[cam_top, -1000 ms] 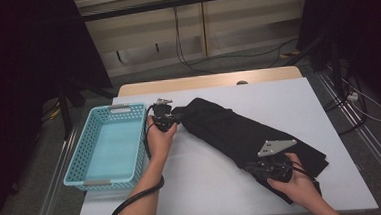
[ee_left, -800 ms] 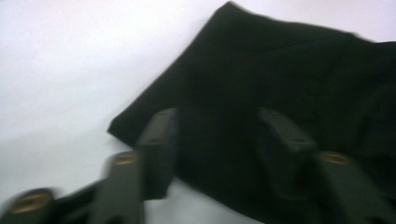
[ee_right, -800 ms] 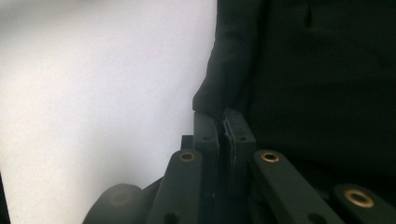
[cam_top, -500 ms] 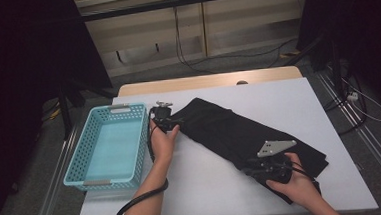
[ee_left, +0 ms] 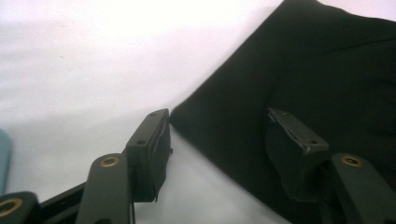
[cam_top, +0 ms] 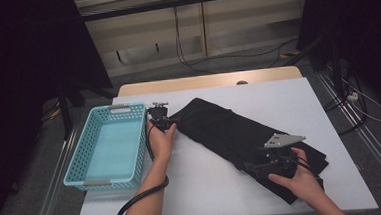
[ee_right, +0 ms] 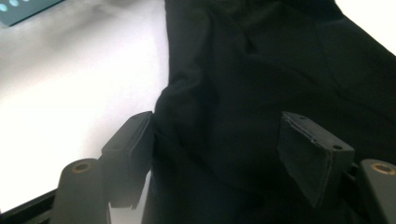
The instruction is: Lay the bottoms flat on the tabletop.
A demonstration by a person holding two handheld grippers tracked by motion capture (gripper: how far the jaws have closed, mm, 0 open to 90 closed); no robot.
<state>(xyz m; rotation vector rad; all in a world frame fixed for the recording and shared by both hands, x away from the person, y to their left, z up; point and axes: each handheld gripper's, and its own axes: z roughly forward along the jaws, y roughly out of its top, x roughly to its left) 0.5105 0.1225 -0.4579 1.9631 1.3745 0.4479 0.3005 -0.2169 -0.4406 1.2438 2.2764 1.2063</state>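
**A:** Where does the black garment lie against the two grippers?

**B:** It stretches slantwise across the white table, from near the blue basket toward the near right corner. The left gripper sits at its far left end, just beside the basket's rim. The right gripper sits at the near right end, over the cloth's lower edge.

**A:** Is either one gripping it?

**B:** No. In the left gripper view the left gripper's jaws stand apart, having just been opening and then easing in a little; the garment's corner lies between them, one pad over bare table and the other over the cloth, neither pressing. In the right gripper view the right gripper's jaws have just been opening too; a rumpled fold of the garment lies between them, loose, the pads clear of it.

**A:** How does the cloth look?

**B:** Plain black, folded into a long flat strip, with soft creases near the right gripper. Its left end comes to a neat corner on the table.

**A:** Any label or writing?

**B:** None that I can read; the fabric is too dark to tell.
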